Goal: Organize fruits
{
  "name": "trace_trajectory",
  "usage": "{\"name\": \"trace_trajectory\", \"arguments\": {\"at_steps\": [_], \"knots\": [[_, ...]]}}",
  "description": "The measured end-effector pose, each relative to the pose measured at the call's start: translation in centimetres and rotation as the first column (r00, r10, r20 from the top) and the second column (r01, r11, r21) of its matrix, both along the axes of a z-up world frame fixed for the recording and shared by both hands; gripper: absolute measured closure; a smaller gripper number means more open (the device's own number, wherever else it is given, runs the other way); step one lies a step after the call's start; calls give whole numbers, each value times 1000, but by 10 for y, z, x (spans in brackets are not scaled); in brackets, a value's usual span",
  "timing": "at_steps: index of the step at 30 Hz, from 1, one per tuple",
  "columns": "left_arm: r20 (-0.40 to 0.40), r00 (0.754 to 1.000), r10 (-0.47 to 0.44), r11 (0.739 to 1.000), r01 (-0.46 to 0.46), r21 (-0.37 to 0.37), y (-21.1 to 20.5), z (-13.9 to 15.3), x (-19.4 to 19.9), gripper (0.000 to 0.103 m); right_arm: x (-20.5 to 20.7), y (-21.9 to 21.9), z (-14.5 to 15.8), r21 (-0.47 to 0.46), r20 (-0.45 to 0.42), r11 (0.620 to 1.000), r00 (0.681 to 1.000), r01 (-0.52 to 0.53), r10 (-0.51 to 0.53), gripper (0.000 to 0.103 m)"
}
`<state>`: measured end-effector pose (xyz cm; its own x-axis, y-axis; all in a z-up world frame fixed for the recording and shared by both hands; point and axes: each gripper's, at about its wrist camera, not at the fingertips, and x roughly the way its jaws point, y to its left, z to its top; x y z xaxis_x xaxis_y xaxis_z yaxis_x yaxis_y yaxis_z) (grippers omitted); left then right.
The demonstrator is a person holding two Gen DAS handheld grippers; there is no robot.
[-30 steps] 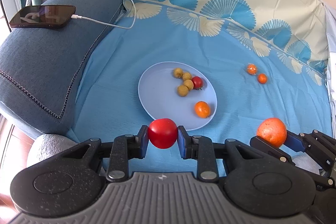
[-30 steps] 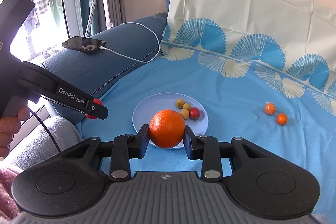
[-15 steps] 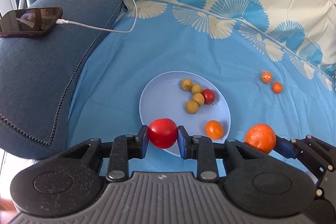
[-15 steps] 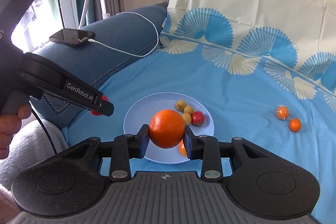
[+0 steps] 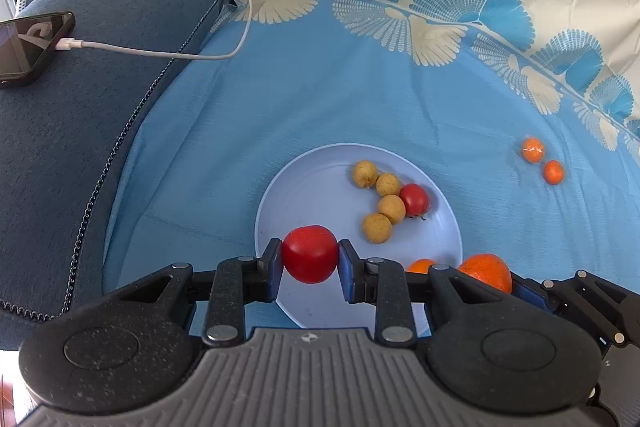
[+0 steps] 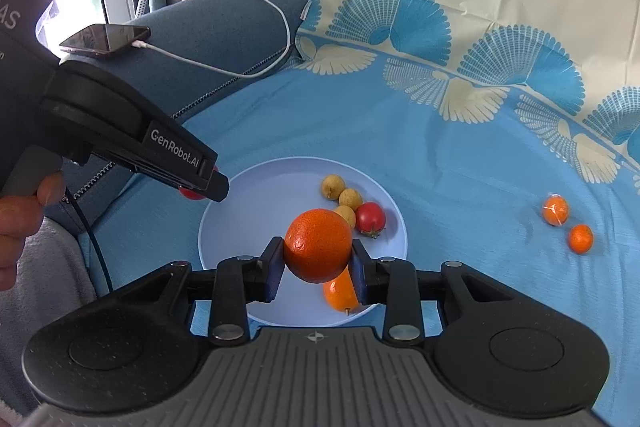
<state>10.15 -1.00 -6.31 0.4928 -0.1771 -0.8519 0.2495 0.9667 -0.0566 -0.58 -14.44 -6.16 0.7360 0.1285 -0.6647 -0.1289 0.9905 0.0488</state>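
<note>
Fruits on plate point(image 5: 276, 211) atop blue cloth point(image 5: 320, 99); left fingers point(image 5: 272, 263) around tomato point(image 5: 310, 253), right fingers point(image 6: 358, 267) around orange point(image 6: 318, 245).

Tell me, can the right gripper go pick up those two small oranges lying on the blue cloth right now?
Probably not yet. The right gripper is shut on a large orange above the plate, so its jaws are full. The path to the two small oranges on the cloth looks unobstructed once it lets go.

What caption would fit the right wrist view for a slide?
Right gripper holds an orange over the blue plate; left gripper alongside.
</note>
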Motion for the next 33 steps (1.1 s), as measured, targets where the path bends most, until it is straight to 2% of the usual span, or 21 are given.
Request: {"name": "trace_trajectory", "arguments": {"at_steps": [12,13,14,15,16,17,18,19,22,27,33], "knots": [[-22,1000,4,997,-2,76,-4,-28,24,69,28,7,-17,-37,-23,999,999,-37,36,67],[-28,1000,-2,998,4,67,-3,-28,24,64,29,7,-18,-42,-23,998,999,-43,42,67],[-35,999,-13,998,15,55,-2,-27,24,42,30,8,-18,-43,-27,998,998,-50,49,67],[-29,999,-15,999,16,43,0,-23,22,14,31,7,-17,-37,-27,998,998,-57,56,63],[-10,1000,-7,999,8,33,3,-18,19,4,31,7,-15,-31,-24,998,998,-63,63,47],[19,1000,1,1000,-2,24,5,-12,13,0,30,7,-13,-31,-22,998,998,-63,62,39],[38,999,0,1000,-1,23,7,-5,8,0,28,6,-9,-35,-17,998,998,-57,56,27],[43,999,-10,1000,9,28,9,0,3,0,24,6,-5,-39,-13,998,999,-51,51,20],[56,998,-3,999,0,48,17,13,-18,0,8,2,7,-36,-9,999,999,-41,40,11],[64,998,17,998,-20,57,33,29,-63,0,-35,0,24,-2,-23,1000,1000,18,-18,6],[72,997,30,999,-32,26,43,45,-99,0,-85,6,41,-4,29,996,996,90,-90,1]]}}
